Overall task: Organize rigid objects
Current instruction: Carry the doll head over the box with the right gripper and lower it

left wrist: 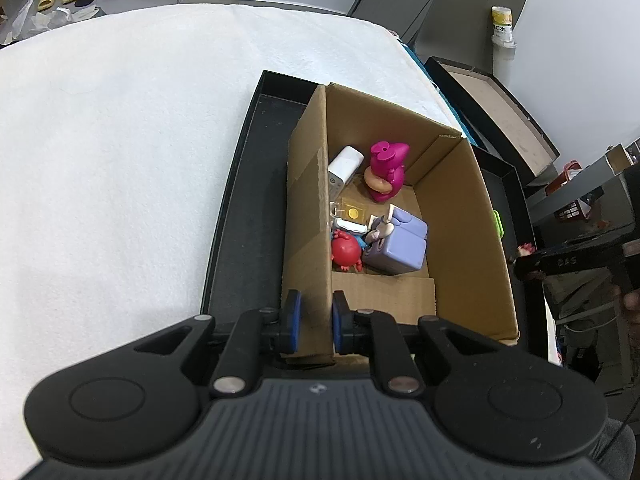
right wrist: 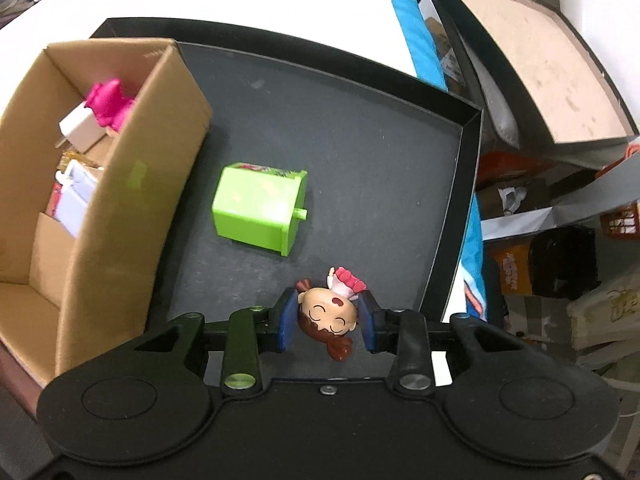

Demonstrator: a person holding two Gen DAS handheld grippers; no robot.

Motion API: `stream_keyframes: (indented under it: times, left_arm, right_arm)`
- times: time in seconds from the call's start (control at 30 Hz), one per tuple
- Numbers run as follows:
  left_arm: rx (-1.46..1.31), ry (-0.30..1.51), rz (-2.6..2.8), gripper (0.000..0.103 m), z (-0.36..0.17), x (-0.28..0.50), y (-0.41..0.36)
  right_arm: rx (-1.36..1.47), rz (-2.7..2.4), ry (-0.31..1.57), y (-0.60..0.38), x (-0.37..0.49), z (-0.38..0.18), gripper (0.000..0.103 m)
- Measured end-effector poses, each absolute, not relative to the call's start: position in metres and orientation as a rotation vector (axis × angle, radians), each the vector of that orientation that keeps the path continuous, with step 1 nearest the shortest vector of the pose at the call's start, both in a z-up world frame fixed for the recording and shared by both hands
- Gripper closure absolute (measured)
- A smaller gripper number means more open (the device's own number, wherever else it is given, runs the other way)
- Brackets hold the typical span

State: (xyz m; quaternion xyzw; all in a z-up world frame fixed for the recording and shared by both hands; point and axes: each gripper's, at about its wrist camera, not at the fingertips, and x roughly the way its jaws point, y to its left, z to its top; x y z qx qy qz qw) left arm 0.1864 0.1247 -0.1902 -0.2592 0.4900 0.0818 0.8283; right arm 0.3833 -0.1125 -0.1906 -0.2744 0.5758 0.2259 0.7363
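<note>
Reading no legible labels. Left gripper [left wrist: 313, 326] clamping cardboard box [left wrist: 308, 208] wall; right gripper [right wrist: 327, 322] pointing steeply downward, gripping doll figurine [right wrist: 328, 314] over black tray [right wrist: 360, 152].

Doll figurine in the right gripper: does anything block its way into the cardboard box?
Only the cardboard box's near wall, which the doll figurine must clear. The green cube lies on the black tray between them, low enough to pass over. The left gripper clamps another wall.

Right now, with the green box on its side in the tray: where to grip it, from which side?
Probably from above, pads on the two long flat side faces of the green box. It lies on the black tray, its peg pointing toward the tray's open middle; avoid that protruding end. The cardboard box stands beside it, apart.
</note>
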Motion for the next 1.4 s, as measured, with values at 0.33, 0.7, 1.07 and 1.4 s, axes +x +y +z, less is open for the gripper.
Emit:
stream_keyframes:
  times: [0.33,0.7,1.07,1.4]
  left_arm:
    - [-0.558,1.037,0.164,0.088,-0.19,0.185,0.126]
    - [-0.582,1.02,0.147,0.087,-0.189,0.181,0.131]
    - [-0.595,1.012,0.136,0.087,-0.189,0.18,0.134]
    - [-0.596,1.012,0.135,0.087,-0.189,0.18,0.135]
  right_arm:
    - [-0.635,0.528,1.18,-0.095,0.376,-0.144,0.071]
    - [-0.662,0.588,1.11,-0.058,0.366,-0.113,0.071]
    - [-0.684,0.634,1.083,-0.017,0.355,-0.112,0.071]
    - [-0.68,0.671,1.043,0.014,0.349,-0.112,0.07]
